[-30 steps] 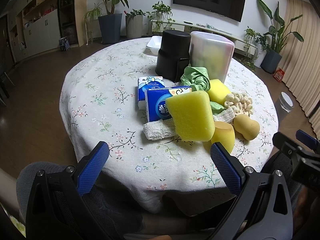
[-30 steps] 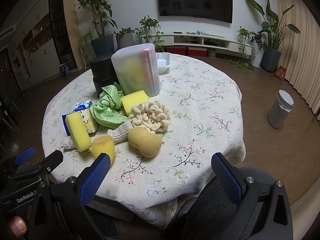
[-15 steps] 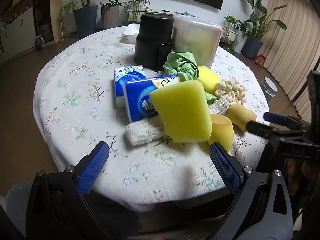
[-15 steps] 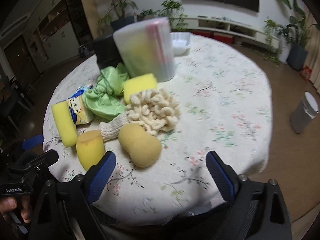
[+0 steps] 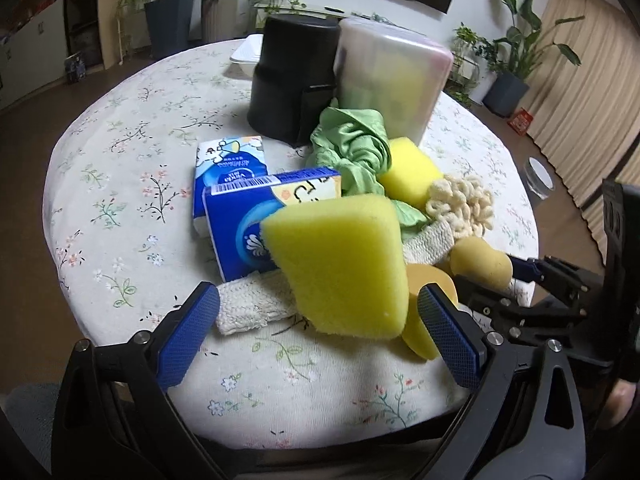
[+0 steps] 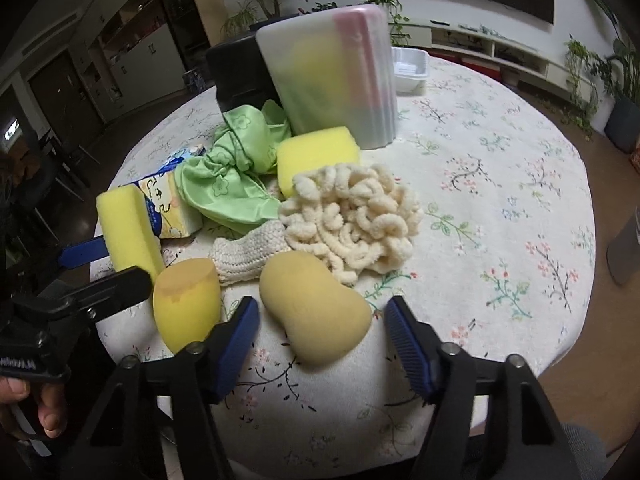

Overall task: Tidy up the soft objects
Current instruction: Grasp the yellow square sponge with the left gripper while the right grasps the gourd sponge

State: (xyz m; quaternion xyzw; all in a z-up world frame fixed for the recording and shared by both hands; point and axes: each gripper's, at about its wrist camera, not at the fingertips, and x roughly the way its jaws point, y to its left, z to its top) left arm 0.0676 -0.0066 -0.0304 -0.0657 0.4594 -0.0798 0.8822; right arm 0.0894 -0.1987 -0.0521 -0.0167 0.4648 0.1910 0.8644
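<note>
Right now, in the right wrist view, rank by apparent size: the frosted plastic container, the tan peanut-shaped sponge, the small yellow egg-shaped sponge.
1. frosted plastic container, largest though farthest.
2. tan peanut-shaped sponge.
3. small yellow egg-shaped sponge, smallest.
Both sponges sit nearest the camera, so they look bigger than they really are.

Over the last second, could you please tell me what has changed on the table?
Both claws moved in toward the pile. The right claw has been closing and now flanks the peanut-shaped sponge without touching it. The left claw narrowed only slightly near the big yellow sponge. Nothing is gripped; the pile lies unmoved.
</note>
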